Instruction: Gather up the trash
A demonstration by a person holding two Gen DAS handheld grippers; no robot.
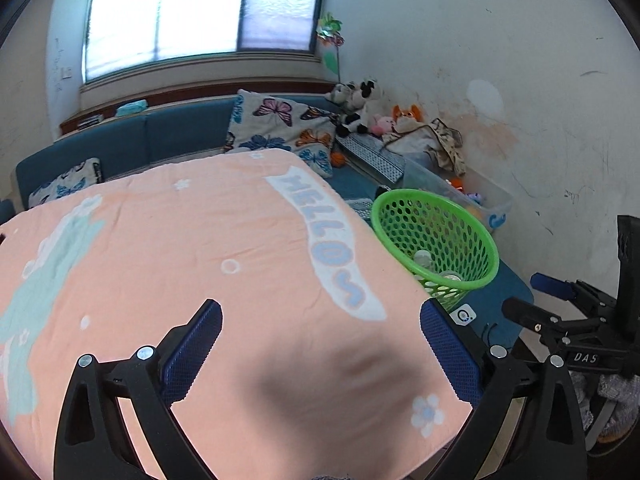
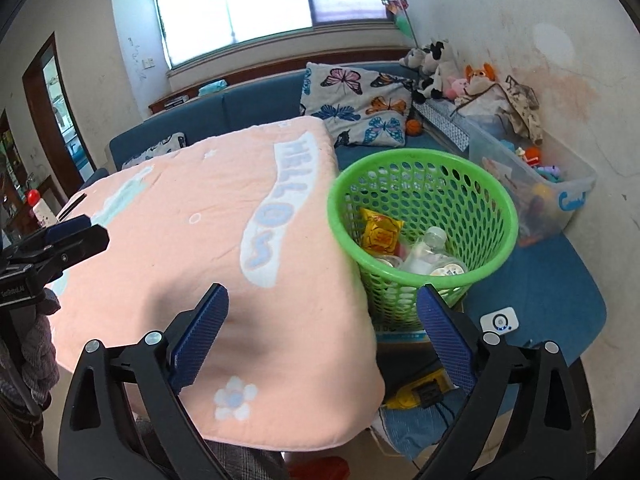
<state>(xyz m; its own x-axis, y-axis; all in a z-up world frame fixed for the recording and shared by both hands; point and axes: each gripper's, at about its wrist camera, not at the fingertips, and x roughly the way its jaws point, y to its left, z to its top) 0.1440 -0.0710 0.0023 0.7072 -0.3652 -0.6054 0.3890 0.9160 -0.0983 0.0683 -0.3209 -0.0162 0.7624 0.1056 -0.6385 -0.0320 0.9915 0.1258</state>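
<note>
A green mesh basket (image 2: 424,184) stands just past the right edge of the table covered with a pink "HELLO" blanket (image 2: 192,248). In it lie a yellow snack packet (image 2: 380,232), a clear plastic bottle (image 2: 424,250) and small sealed cups (image 2: 450,270). The basket also shows in the left wrist view (image 1: 436,240). My right gripper (image 2: 322,312) is open and empty, over the blanket's right edge, just short of the basket. My left gripper (image 1: 320,328) is open and empty above the blanket (image 1: 180,260). The other gripper shows at the right of the left wrist view (image 1: 560,312).
A blue sofa (image 2: 248,108) with butterfly cushions (image 2: 360,104) runs behind the table. A clear bin of toys (image 2: 536,184) and plush toys (image 2: 436,64) stand along the right wall. A small white device (image 2: 499,320) and a yellow plug (image 2: 420,394) lie on the blue mat below the basket.
</note>
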